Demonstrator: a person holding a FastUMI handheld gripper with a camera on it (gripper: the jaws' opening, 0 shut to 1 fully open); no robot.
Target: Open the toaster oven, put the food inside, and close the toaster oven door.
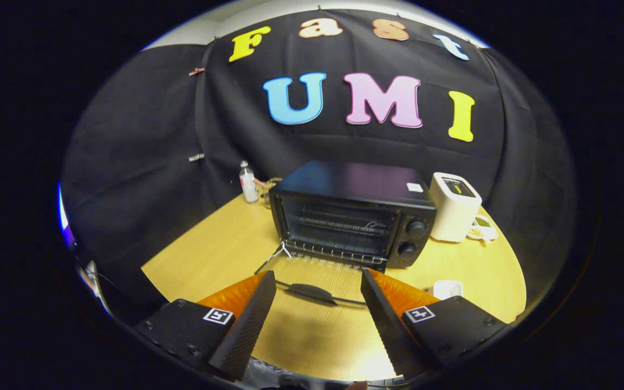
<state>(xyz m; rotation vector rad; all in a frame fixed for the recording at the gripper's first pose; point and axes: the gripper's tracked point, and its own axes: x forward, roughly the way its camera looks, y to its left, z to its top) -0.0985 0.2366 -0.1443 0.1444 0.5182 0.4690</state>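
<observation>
1. While the claw (318, 281) hangs over the near part of the bench (225, 249), its two fingers stand apart with nothing gripped between them.
2. Just ahead of the fingertips lies the toaster oven door (312, 273), folded down flat onto the pale wood-grain bench, its dark handle (311, 292) lying between the fingers.
3. Beyond the door the black toaster oven (352, 214) stands open, a wire rack (339, 225) visible inside and two round knobs (412, 237) on its right-hand panel.
4. A white toaster (454, 206) stands just beside the oven on its right; a small white thing (482, 227) lies near its far side, too small to make out.
5. A small white bottle (247, 183) stands at the oven's left rear corner, close to the black cloth wall (144, 151).
6. A small white object (447, 288) rests on the bench just beyond the right finger; I cannot tell what it is.
7. Black cloth closes off the booth behind and to both sides, with a strip of pale wall (268, 11) above it.
</observation>
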